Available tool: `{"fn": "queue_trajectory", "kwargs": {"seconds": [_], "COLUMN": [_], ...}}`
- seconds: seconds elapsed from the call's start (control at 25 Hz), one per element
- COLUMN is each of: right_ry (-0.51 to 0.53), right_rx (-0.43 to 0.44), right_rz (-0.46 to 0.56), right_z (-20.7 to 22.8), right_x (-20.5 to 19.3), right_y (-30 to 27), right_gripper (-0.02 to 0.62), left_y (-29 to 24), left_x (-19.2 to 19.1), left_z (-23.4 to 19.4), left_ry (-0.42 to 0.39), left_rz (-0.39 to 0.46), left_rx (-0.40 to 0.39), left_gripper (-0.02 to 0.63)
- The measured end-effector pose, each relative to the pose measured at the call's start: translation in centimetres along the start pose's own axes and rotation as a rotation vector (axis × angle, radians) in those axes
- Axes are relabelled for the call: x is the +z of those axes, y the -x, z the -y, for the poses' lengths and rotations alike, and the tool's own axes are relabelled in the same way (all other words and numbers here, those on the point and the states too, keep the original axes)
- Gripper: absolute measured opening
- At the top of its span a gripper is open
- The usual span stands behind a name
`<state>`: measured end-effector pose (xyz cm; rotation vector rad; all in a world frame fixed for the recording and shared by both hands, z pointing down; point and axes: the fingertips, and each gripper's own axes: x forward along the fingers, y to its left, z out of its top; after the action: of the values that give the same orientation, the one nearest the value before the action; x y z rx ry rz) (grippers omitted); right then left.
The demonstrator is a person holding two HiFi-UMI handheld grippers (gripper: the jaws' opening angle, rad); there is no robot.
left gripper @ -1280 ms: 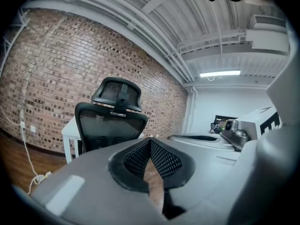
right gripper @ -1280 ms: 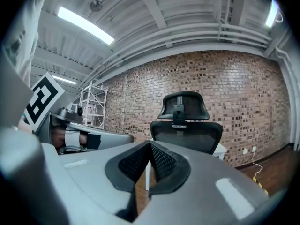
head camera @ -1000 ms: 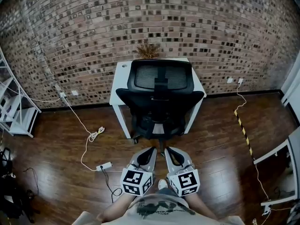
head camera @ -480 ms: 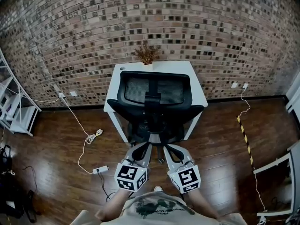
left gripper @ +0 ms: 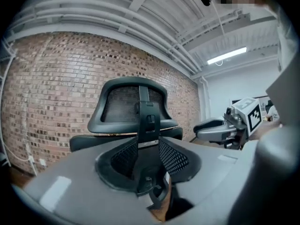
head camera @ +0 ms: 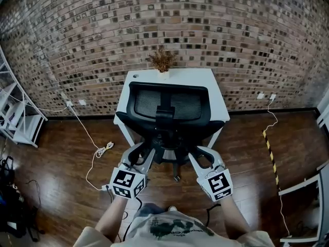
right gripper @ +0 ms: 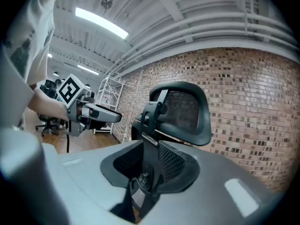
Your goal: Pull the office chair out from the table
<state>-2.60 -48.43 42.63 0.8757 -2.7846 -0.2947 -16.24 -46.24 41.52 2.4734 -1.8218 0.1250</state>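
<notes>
The fingers (left gripper: 174, 157) of the left gripper (head camera: 139, 154) stood a little apart, having just been opening, and the fingers (right gripper: 173, 163) of the right gripper (head camera: 203, 154) had just been opening in the same way. Through each gap only the spine of the chair's back was seen, farther ahead, and the pads pressed on nothing. Behind everything a brick wall (head camera: 231, 30) filled the upper part of the head view, and a dark wooden floor (head camera: 61, 163) lay below it. A white bench (head camera: 208, 81) stood against the wall. The black office chair (head camera: 167, 104) was pushed in under the bench, with its mesh back facing the person and its seat mostly below the bench top. The two grippers were held low behind the chair, the left one at its left side and the right one at its right side, both pointing toward the chair base. Whether the fingertips touched the chair could not be told. A white metal rack (head camera: 20, 122) stood at the left edge. A strip of yellow and black tape (head camera: 270, 148) ran on the floor at the right. A white cable (head camera: 95, 148) lay coiled on the floor to the left of the bench. A small dried plant (head camera: 162, 60) stood at the back edge of the bench, near the wall.
</notes>
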Motion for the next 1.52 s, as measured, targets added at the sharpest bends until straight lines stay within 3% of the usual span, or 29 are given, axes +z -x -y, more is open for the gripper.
{"fn": "queue_trajectory", "kwargs": {"seconds": [0.24,0.44,0.76,1.0,1.28,1.52], "right_ry": [0.113,0.153,0.245,0.307,0.433,0.472], "right_rx": [-0.003,-0.007,0.004,-0.004,0.077,0.147], "right_rz": [-0.060,-0.074,-0.167,-0.242,-0.366,-0.423], "right_z": [3.4,5.7,8.7,11.1,12.7,13.5], "right_x": [-0.5,-0.5,-1.7,-2.2,-4.0,-4.6], "right_y": [-0.3,-1.0,-2.7,-3.9,-6.1,-7.5], "right_gripper": [0.114,0.148,0.213,0.263,0.320,0.344], "left_y": [-0.3,-0.8,-2.6,-4.7,-7.4,-9.6], "left_x": [1.0,1.8,0.8,-0.6,-3.1,-3.8], "left_z": [-4.3,-7.8,-12.8,-16.0,-17.3,-18.1], "left_ry": [-0.135,-0.216,-0.319,-0.460,-0.562,-0.613], "left_rz": [-0.027,-0.057,-0.158,-0.252,-0.366,-0.405], "left_rx": [-0.022,-0.001,-0.016,-0.051,-0.215,-0.279], "left_gripper": [0.207,0.224,0.305,0.345,0.410,0.410]}}
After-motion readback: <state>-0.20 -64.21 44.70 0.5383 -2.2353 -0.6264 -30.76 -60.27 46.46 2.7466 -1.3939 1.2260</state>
